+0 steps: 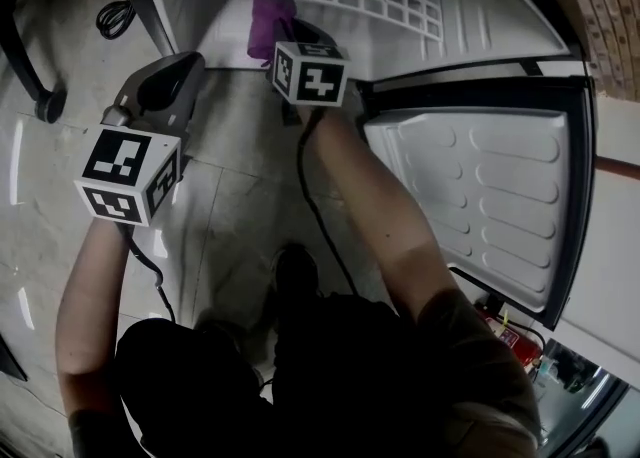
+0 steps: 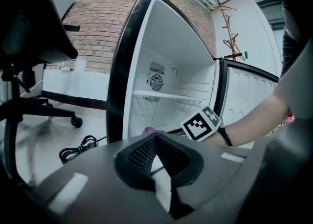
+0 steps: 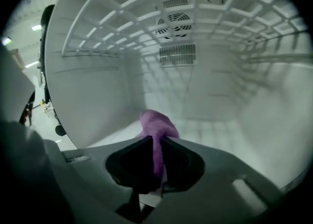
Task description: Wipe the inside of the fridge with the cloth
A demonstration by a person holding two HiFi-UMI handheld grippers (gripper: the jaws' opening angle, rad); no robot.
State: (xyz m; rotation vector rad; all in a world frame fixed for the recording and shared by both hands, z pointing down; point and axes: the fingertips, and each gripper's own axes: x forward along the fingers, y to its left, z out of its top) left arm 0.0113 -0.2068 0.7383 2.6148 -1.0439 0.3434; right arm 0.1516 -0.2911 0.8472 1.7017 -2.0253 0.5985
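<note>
Purple cloth (image 3: 157, 126) sitting pinched in my right gripper (image 3: 158, 145), centre frame | left gripper (image 2: 155, 140) waiting closed, empty | I'm risking the fridge floor (image 3: 215, 130) dragging it loose.

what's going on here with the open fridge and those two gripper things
A person holds a gripper in each hand in front of an open fridge. The right gripper is shut on a purple cloth and reaches into the fridge's lower compartment, under the white wire shelf, with the cloth low near the front of the fridge floor. The left gripper is shut on nothing and hangs outside the fridge. The fridge door stands wide open on the person's right.
</note>
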